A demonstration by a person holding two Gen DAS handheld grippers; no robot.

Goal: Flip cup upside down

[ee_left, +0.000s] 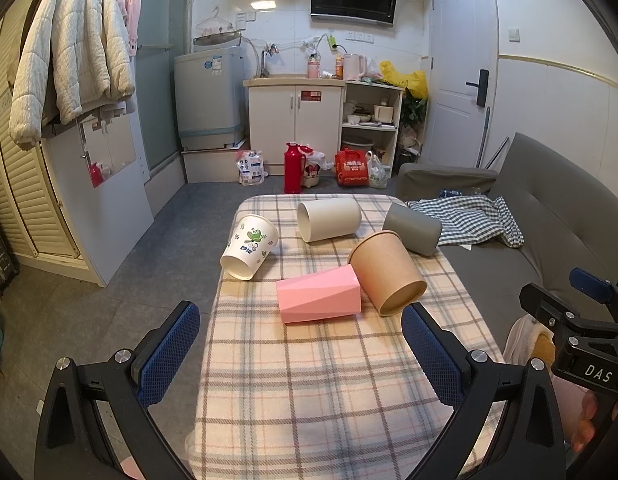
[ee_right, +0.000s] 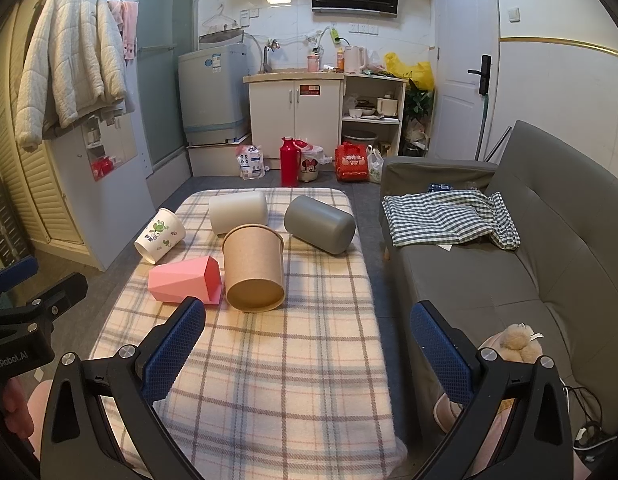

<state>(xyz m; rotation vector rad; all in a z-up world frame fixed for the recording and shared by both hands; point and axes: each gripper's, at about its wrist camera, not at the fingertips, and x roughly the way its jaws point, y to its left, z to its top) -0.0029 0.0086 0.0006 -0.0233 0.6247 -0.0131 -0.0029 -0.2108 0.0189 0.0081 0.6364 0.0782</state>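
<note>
Grey sofa [ee_right: 509,280], white door [ee_right: 461,60]

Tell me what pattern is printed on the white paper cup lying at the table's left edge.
Green leaf or clover motifs with small dark marks on the white paper cup; clearest in the left wrist view.

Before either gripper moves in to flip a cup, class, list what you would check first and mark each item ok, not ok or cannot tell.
1. Left gripper open and empty: ok.
2. Right gripper open and empty: ok.
3. Any cup already upside down: not ok; the brown paper cup, pink faceted cup, printed white paper cup, cream cup and grey cup all lie on their sides.
4. Brown paper cup free of neighbours: not ok; it lies against the pink faceted cup.
5. Cups empty: cannot tell for all of them.
6. Bare plaid tablecloth in front to set a cup down: ok.
</note>
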